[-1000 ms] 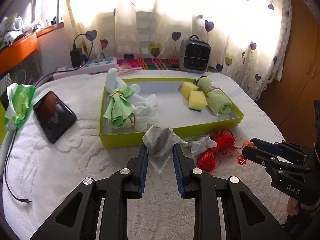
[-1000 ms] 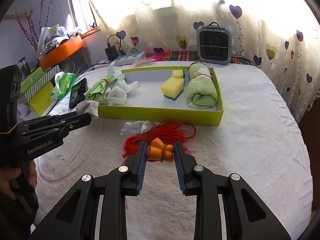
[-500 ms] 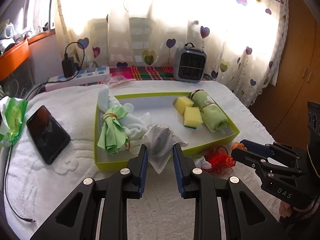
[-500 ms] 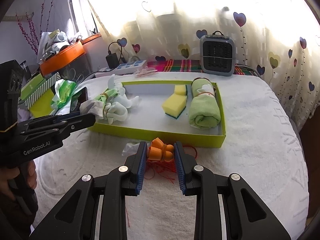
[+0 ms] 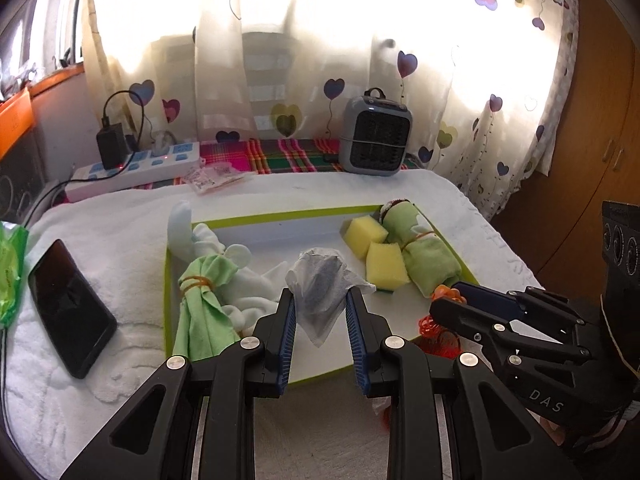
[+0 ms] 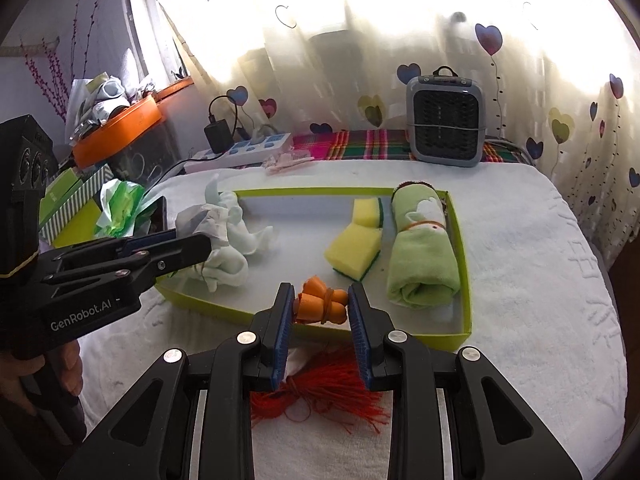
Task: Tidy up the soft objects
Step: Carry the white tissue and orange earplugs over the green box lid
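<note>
My left gripper (image 5: 321, 300) is shut on a crumpled white sachet (image 5: 320, 284) with a dark filling, held over the front of the lime-green tray (image 5: 280, 218). My right gripper (image 6: 320, 306) is shut on an orange bundle (image 6: 320, 306) tied with a band, and red-orange threads (image 6: 320, 396) hang under it above the tray's front rim (image 6: 440, 338). Inside the tray lie two yellow sponges (image 5: 374, 250), a rolled green towel (image 6: 422, 252), a tied green cloth (image 5: 202, 304) and white socks (image 6: 228, 256). Each gripper shows in the other's view, the right gripper (image 5: 448, 300) and the left gripper (image 6: 200, 240).
A white towel (image 6: 540, 280) covers the table. A black phone (image 5: 70, 308) and green wrapping (image 5: 8, 276) lie left of the tray. Behind stand a grey heater (image 5: 378, 136), a power strip (image 5: 136, 166) with a charger, and heart-print curtains. A hand (image 6: 24, 380) holds the left gripper's handle.
Both grippers have carried their loads forward from the towel in front of the tray to above its front edge. The red threads have left the towel and now hang beneath the right gripper.
</note>
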### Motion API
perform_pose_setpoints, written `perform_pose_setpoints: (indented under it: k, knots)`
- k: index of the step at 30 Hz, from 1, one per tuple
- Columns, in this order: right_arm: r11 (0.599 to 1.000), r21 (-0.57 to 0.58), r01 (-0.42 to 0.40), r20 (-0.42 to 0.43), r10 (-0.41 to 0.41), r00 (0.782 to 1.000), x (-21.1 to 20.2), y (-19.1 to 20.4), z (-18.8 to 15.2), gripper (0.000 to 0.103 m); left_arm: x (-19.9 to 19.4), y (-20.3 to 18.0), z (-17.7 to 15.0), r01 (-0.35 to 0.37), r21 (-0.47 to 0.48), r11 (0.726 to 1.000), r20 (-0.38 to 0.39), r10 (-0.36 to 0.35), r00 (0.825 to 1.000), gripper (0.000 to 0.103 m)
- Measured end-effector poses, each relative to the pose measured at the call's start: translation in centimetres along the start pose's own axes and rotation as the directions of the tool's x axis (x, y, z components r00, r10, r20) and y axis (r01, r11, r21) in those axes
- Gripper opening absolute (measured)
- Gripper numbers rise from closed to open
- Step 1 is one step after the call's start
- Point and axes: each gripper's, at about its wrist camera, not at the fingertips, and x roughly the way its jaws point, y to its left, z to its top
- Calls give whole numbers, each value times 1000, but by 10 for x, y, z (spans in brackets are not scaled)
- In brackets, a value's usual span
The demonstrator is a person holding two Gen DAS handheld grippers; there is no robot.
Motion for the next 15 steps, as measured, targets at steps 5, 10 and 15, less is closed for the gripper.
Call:
perform_pose_setpoints:
  k: [5, 10, 15]
  knots:
    - [1000, 16, -2, -20, 3, 1000, 16, -4, 5, 29, 20, 2, 7, 2, 7, 1000, -32, -2, 999, 23]
    - [1000, 17, -2, -44, 3, 999, 29, -6, 5, 29, 36, 4, 13, -9, 15, 1000, -50, 10, 999, 23]
    - [1000, 9, -5, -63, 6, 998, 38, -6, 5, 29, 51, 3, 19, -14, 24, 1000, -61, 15, 998, 23]
